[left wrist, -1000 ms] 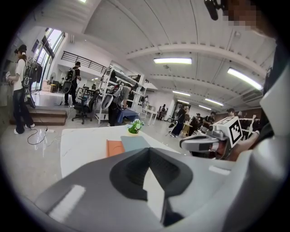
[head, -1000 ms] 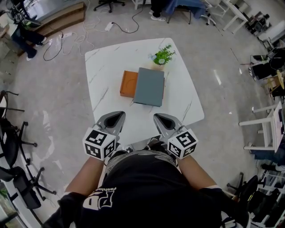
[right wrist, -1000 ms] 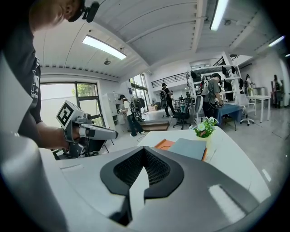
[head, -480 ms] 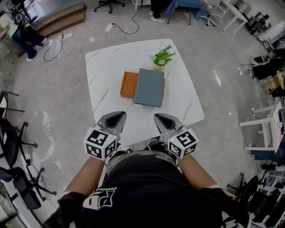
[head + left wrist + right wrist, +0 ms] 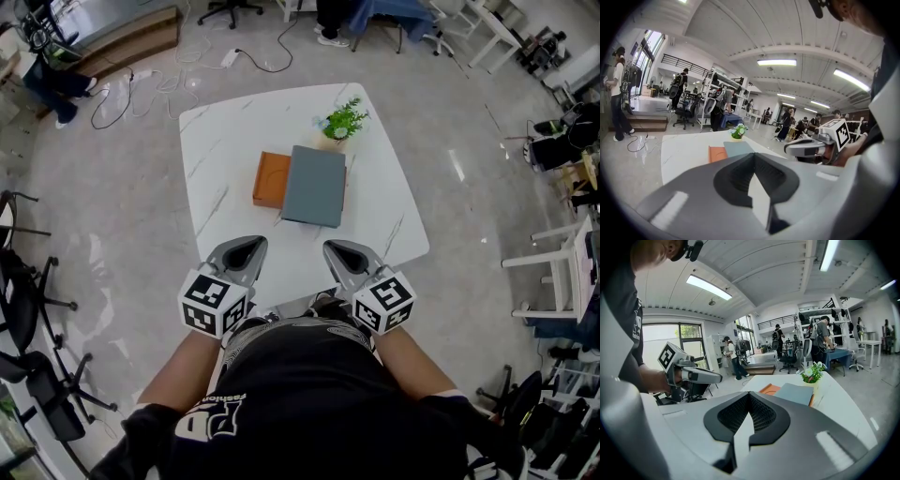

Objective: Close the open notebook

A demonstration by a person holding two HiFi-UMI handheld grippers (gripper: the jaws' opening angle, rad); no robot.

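Grey-blue notebook (image 5: 314,184) is laid on the tabletop (image 5: 375,234), orange part (image 5: 271,177) exposed at left; possibly open, not settled, so step is left unjudged. Left hand-held gripper (image 5: 255,244) and right hand-held gripper (image 5: 332,247) are held near edge, pressed together, empty.

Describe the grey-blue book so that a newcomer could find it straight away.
Start at the white marble-patterned table and look near its middle, beside the small green potted plant. The flat grey-blue rectangular book lies there on an orange flat piece that sticks out to its left. It is the only grey thing on the table.
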